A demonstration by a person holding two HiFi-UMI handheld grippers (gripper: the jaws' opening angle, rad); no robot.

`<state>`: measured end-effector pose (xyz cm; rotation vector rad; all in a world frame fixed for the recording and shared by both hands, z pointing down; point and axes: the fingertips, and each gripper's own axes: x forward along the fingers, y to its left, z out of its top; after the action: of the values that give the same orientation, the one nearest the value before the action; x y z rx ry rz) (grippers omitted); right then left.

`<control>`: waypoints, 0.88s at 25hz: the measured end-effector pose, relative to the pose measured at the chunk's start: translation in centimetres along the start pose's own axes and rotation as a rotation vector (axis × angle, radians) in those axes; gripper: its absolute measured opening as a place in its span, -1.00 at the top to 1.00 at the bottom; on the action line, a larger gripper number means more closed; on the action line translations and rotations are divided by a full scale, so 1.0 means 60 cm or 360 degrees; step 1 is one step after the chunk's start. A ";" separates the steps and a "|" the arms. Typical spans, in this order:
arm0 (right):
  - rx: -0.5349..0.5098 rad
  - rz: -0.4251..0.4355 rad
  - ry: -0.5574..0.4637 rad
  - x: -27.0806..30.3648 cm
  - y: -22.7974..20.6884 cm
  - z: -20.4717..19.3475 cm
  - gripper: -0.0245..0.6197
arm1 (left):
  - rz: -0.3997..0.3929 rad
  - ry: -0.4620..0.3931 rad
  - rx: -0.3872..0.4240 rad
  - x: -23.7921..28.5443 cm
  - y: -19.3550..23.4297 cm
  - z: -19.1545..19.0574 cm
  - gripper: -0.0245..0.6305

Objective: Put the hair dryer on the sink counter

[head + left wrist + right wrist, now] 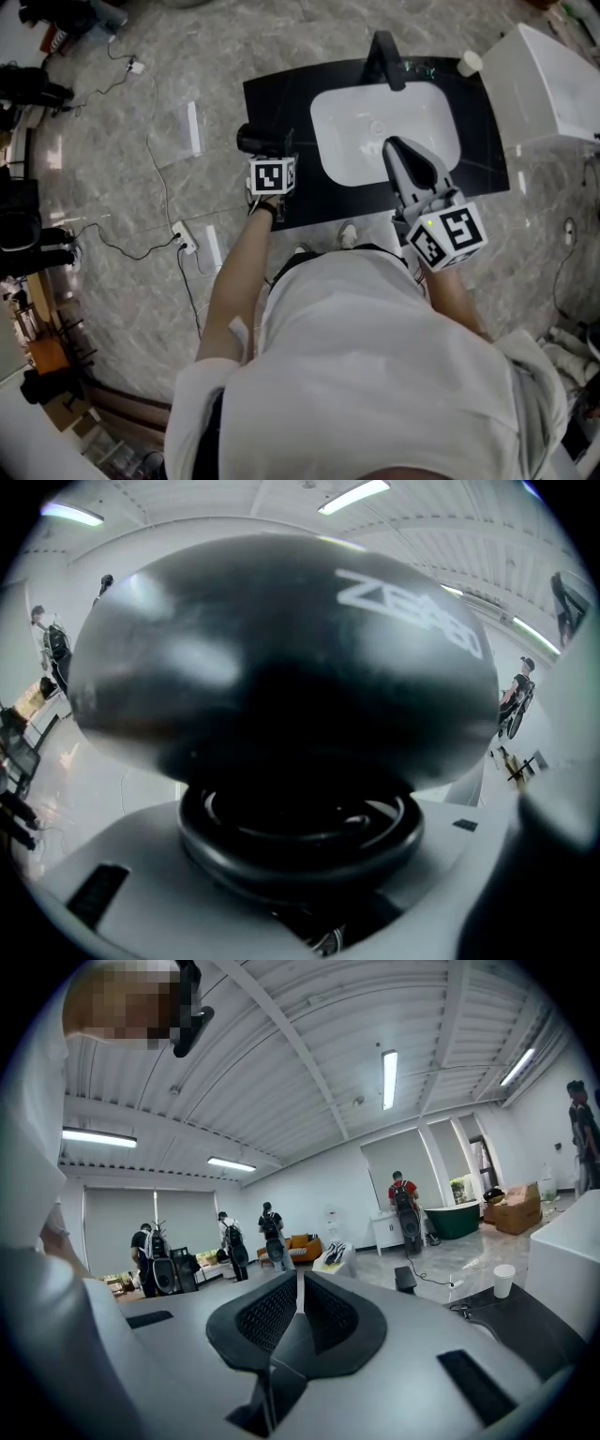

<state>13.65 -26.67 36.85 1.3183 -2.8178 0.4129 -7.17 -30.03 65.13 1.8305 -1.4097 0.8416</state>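
Left hand-held gripper point(266, 152) clamps wide on hair dryer point(255, 141), over left end of black counter point(281, 94), beside sink point(347, 155). Cannot tell if dryer touches counter. Remaining, I judge: set down, release. Right hand-held gripper point(300, 1283) closed, empty, above sink

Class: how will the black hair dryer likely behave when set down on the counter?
The hair dryer looks rounded and glossy, so it may roll or slip. Its coiled cord seems floppy and could drag or snag.
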 end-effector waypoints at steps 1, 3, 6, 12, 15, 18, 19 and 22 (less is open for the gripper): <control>0.0000 -0.0002 0.0008 -0.001 -0.001 -0.003 0.78 | -0.0014 0.0017 -0.0025 0.005 -0.002 -0.002 0.19; -0.0004 -0.0011 0.0023 -0.006 -0.004 -0.006 0.78 | -0.0038 0.0045 -0.0066 0.013 -0.004 -0.005 0.18; -0.0014 -0.0045 0.0034 -0.009 -0.014 -0.003 0.78 | -0.0040 0.0073 -0.0070 0.025 0.000 -0.005 0.18; -0.0028 -0.0096 0.0060 -0.018 -0.034 0.001 0.78 | 0.0005 0.0082 -0.0065 0.062 0.009 -0.001 0.17; -0.0039 -0.0126 0.0068 -0.026 -0.046 0.000 0.78 | 0.0012 0.0074 -0.0041 0.072 0.008 0.003 0.16; -0.0034 -0.0144 0.0064 -0.030 -0.055 0.002 0.78 | 0.0024 0.0089 -0.0029 0.077 0.012 0.003 0.15; -0.0034 -0.0144 0.0063 -0.029 -0.057 0.003 0.78 | 0.0026 0.0096 -0.0034 0.078 0.013 0.003 0.15; -0.0035 -0.0136 0.0058 -0.025 -0.060 0.007 0.78 | 0.0041 0.0161 -0.0054 0.079 0.018 -0.004 0.15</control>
<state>17.39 -27.82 37.09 1.4057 -2.7173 0.3988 -7.25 -32.60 69.28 1.7233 -1.3779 0.9048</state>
